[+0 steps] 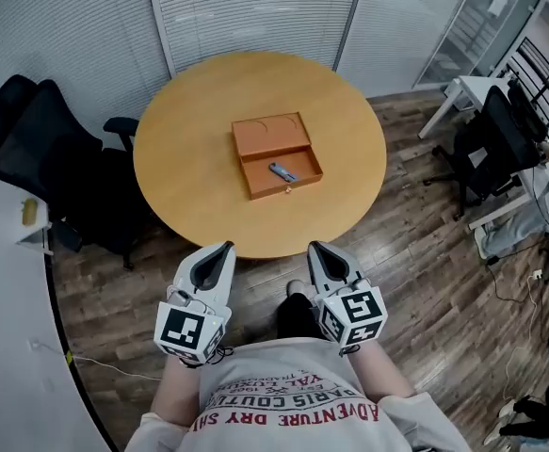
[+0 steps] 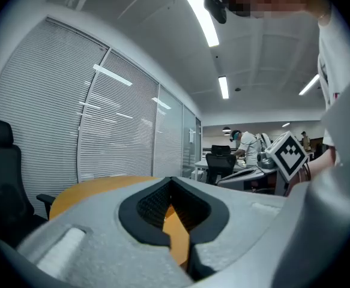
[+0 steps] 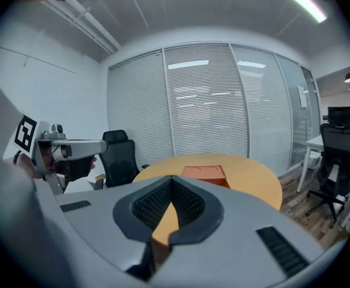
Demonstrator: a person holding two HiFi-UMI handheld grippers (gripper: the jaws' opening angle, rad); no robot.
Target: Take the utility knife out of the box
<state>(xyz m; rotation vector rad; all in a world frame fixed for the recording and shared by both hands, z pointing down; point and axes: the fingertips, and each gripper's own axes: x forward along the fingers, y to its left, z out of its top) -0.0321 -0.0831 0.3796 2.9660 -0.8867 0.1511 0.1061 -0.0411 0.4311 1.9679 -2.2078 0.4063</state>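
Note:
An orange box (image 1: 276, 154) lies open in the middle of the round wooden table (image 1: 189, 158). The grey-blue utility knife (image 1: 282, 171) rests in its near half. Both grippers hang off the table's near edge, close to the person's body, well short of the box. My left gripper (image 1: 227, 247) and my right gripper (image 1: 314, 246) point toward the table, jaws together and holding nothing. In the right gripper view the box (image 3: 205, 173) sits beyond the closed tips of the right gripper (image 3: 171, 177); the knife is hidden there. The left gripper (image 2: 172, 179) shows only the table (image 2: 96, 188) ahead.
A black office chair (image 1: 57, 168) stands at the table's left. Another black chair (image 1: 500, 149) and a white desk (image 1: 472, 90) stand at the right, with cables on the wooden floor. Blinds and glass walls close off the far side.

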